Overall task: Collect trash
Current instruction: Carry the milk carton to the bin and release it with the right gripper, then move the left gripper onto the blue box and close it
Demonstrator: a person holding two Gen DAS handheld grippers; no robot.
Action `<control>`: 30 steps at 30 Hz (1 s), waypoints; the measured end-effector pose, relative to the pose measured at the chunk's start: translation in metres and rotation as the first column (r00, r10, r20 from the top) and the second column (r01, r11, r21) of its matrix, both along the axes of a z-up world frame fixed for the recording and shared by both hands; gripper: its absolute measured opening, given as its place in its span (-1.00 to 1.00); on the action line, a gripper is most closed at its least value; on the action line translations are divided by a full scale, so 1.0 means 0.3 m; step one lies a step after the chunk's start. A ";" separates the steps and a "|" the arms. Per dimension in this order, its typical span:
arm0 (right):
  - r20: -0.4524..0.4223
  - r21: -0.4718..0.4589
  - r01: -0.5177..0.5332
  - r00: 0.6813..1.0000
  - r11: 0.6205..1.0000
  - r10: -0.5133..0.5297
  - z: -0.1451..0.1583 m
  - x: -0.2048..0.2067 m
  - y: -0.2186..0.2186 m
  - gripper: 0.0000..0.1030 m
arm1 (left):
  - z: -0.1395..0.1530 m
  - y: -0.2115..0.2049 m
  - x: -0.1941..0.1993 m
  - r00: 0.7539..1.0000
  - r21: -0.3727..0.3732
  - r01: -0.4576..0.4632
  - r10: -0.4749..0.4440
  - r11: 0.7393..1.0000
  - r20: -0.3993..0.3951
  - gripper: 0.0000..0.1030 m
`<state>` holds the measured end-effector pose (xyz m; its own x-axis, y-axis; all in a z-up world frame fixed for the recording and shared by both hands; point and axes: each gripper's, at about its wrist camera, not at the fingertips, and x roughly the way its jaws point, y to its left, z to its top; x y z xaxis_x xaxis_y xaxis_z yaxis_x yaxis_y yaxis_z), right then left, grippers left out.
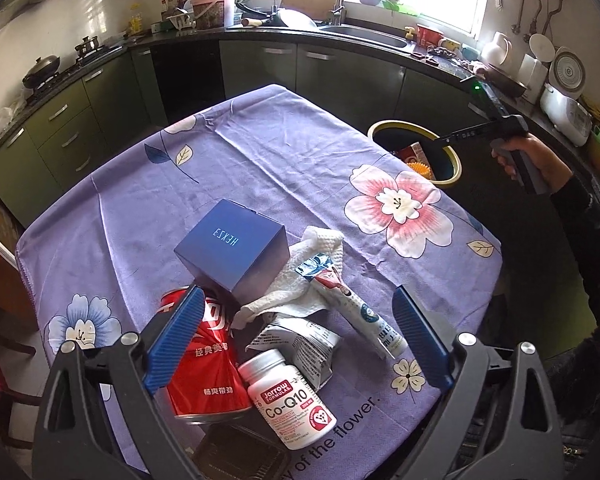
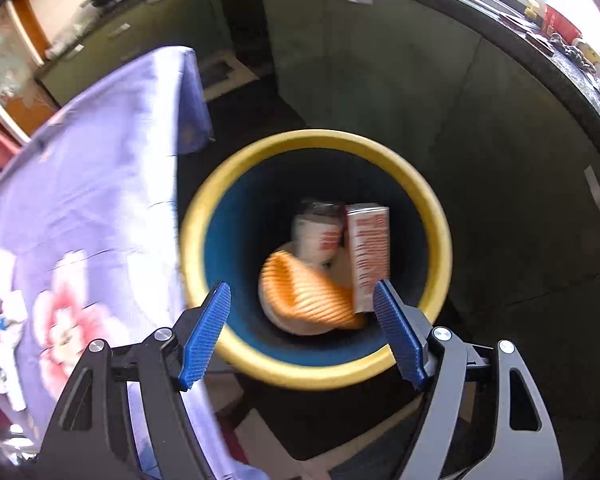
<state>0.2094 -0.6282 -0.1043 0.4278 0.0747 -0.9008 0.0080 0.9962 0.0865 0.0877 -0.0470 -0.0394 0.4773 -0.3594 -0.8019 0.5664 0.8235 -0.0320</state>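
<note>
Trash: a crushed red drink can and white pill bottle lie lower centre between the left gripper fingers, spread wide; the right gripper, fingers wide and empty, hangs over the yellow-rimmed round bin.

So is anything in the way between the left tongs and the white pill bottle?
Nothing visible. The left tongs hang open right above the white pill bottle, with a red can on one side and crumpled wrappers behind.
</note>
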 end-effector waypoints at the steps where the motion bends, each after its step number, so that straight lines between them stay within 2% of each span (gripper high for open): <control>1: 0.015 0.019 -0.010 1.000 1.000 0.010 0.006 -0.023 0.024 0.44 | -0.007 0.003 0.013 1.000 0.005 0.012 -0.012 1.000 -0.005 0.74; 6: 0.064 0.117 -0.047 0.997 0.992 0.040 0.014 -0.201 0.127 0.44 | -0.040 0.006 0.097 0.997 0.070 0.069 -0.070 0.995 0.012 0.75; 10: 0.064 0.146 -0.059 0.997 0.988 0.050 -0.007 -0.298 0.197 0.44 | -0.066 -0.003 0.173 0.992 0.117 0.126 -0.128 0.985 0.011 0.75; 15: 0.070 0.166 -0.054 0.997 0.985 0.043 -0.003 -0.339 0.251 0.44 | -0.108 -0.022 0.262 0.974 0.165 0.225 -0.227 0.960 -0.005 0.75; 20: 0.083 0.185 -0.054 0.996 0.981 0.040 -0.001 -0.324 0.282 0.44 | -0.147 -0.020 0.337 0.951 0.108 0.305 -0.299 0.946 -0.074 0.76; 25: 0.091 0.212 -0.062 0.995 0.975 0.043 -0.006 -0.300 0.307 0.44 | -0.175 -0.017 0.382 0.939 0.062 0.334 -0.326 0.940 -0.109 0.76; 30: 0.090 0.220 -0.057 0.995 0.974 0.038 -0.006 -0.308 0.310 0.46 | -0.217 -0.027 0.409 0.928 0.050 0.354 -0.344 0.934 -0.143 0.76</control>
